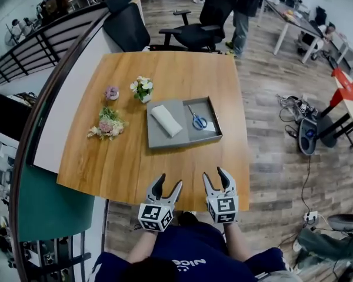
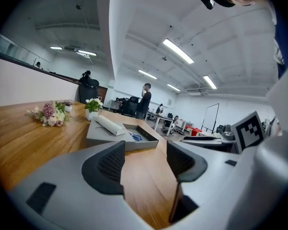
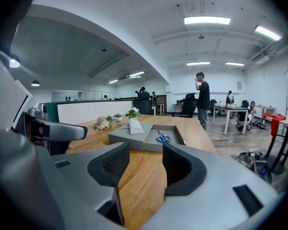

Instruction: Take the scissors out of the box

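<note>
Blue-handled scissors (image 1: 196,120) lie in the open right half of a flat grey box (image 1: 165,142) on the wooden table; they also show as scissors (image 2: 136,137) in the left gripper view and scissors (image 3: 163,138) in the right gripper view. A white roll (image 1: 166,121) rests on the box's left half. My left gripper (image 1: 167,183) and right gripper (image 1: 215,176) hover side by side over the table's near edge, well short of the box. Both are open with nothing between their jaws.
A pink and white bouquet (image 1: 107,124), a small purple flower pot (image 1: 111,93) and a white flower pot (image 1: 142,89) stand left of the box. Black office chairs (image 1: 194,33) and a standing person (image 1: 241,13) are beyond the table's far edge. Cables (image 1: 297,109) lie on the floor at right.
</note>
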`<state>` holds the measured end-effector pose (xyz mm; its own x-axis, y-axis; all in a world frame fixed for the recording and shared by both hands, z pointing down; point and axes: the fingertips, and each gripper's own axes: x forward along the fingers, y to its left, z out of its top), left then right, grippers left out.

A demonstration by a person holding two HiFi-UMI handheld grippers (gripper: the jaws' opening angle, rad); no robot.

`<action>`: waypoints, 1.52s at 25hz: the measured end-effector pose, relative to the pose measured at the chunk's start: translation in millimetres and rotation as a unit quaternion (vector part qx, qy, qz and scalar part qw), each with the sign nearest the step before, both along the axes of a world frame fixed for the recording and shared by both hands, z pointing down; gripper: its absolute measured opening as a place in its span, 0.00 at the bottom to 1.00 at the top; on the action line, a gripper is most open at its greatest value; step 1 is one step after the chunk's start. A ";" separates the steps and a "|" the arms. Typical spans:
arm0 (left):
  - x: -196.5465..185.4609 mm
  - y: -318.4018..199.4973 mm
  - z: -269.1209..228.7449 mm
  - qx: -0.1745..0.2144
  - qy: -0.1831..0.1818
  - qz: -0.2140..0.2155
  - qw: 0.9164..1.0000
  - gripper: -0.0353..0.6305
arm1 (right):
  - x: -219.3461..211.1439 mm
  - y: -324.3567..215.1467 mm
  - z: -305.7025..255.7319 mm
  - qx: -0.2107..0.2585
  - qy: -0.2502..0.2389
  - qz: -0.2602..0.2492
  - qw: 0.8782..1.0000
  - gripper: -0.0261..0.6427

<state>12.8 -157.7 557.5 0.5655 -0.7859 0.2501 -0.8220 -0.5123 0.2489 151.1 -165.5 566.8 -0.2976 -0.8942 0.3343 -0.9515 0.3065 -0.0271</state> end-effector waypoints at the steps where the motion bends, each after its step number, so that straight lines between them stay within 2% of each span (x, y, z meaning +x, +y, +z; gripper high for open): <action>1: 2.2 -2.1 1.1 0.000 -0.003 -0.003 1.000 0.46 | 2.2 -3.4 0.9 0.000 -0.001 -0.004 1.000 0.35; 10: 9.1 -21.9 5.4 -0.002 -0.013 -0.014 1.000 0.46 | 4.5 -19.6 16.5 -0.021 -0.018 -0.034 0.999 0.34; 20: -2.0 -55.5 -2.8 -0.009 -0.015 -0.005 1.000 0.46 | 12.5 -56.7 -2.3 -0.038 -0.024 0.006 0.999 0.30; 27: -9.0 -76.1 -9.6 -0.001 -0.015 0.009 1.000 0.46 | 11.5 -111.1 -26.8 -0.035 0.005 -0.003 0.999 0.25; 38: -44.6 -104.8 -3.2 -0.013 -0.010 -0.023 1.000 0.46 | 1.2 -195.2 -20.2 -0.107 0.064 -0.048 0.991 0.24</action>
<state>-31.8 -262.5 554.3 0.5237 -0.8041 0.2813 -0.8494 -0.4674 0.2452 152.3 -360.7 546.6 -0.3214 -0.7678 0.5542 -0.9179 0.3965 0.0169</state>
